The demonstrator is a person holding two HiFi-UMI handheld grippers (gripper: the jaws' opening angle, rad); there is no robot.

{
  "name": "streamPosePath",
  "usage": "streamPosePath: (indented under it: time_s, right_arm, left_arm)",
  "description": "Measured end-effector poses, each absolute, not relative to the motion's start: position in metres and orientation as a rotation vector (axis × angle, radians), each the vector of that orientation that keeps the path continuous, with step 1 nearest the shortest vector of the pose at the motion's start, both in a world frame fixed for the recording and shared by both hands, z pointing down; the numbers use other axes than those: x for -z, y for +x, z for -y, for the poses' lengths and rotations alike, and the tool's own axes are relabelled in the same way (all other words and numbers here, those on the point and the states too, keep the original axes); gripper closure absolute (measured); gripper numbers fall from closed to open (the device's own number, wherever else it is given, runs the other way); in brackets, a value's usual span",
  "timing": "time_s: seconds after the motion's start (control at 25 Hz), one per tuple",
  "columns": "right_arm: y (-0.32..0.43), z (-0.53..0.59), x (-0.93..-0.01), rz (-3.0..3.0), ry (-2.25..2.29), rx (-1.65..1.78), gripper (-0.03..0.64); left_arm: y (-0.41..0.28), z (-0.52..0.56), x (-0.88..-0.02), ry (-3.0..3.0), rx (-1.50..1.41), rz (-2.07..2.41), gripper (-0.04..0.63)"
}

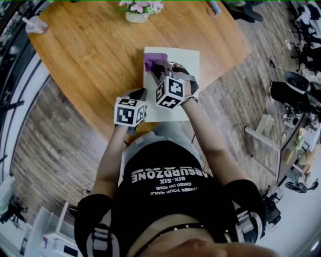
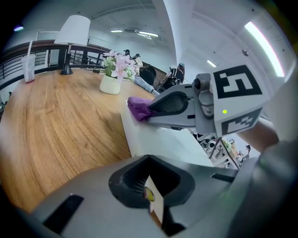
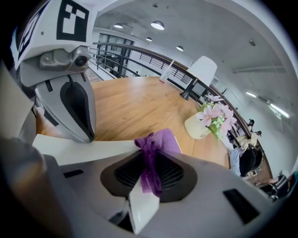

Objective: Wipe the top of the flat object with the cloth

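Note:
A white flat board (image 1: 175, 57) lies on the wooden table (image 1: 95, 55) near its front edge. A purple cloth (image 1: 152, 61) rests on the board's far left part. My right gripper (image 1: 156, 70) is shut on the cloth (image 3: 151, 153), which bunches out ahead of the tips onto the board (image 3: 84, 146). My left gripper (image 1: 136, 96) sits at the board's near left edge, shut, with nothing visible between its tips (image 2: 151, 195). The left gripper view shows the board (image 2: 158, 139), the cloth (image 2: 138, 106) and the right gripper (image 2: 153, 109) on it.
A pot of pink flowers (image 1: 138, 10) stands behind the board at the table's far side. A cup with a straw (image 1: 35, 25) is at the far left corner. A white lamp (image 2: 72, 42) stands at the back. The table edge runs just under my grippers.

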State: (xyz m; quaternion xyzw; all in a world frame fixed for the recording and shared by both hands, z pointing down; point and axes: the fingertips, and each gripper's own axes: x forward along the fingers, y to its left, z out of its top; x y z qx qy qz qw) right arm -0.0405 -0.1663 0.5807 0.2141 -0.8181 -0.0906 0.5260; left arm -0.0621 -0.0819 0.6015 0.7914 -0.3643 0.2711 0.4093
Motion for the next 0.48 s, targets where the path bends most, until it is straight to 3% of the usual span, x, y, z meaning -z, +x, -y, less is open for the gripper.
streamPosePath:
  time_s: [0.48]
  right_arm:
    - [-0.04, 0.14, -0.582, 1.993, 0.522, 0.174, 0.515]
  left_arm:
    - [-0.062, 0.081, -0.603, 1.983, -0.691, 0.927, 0.589]
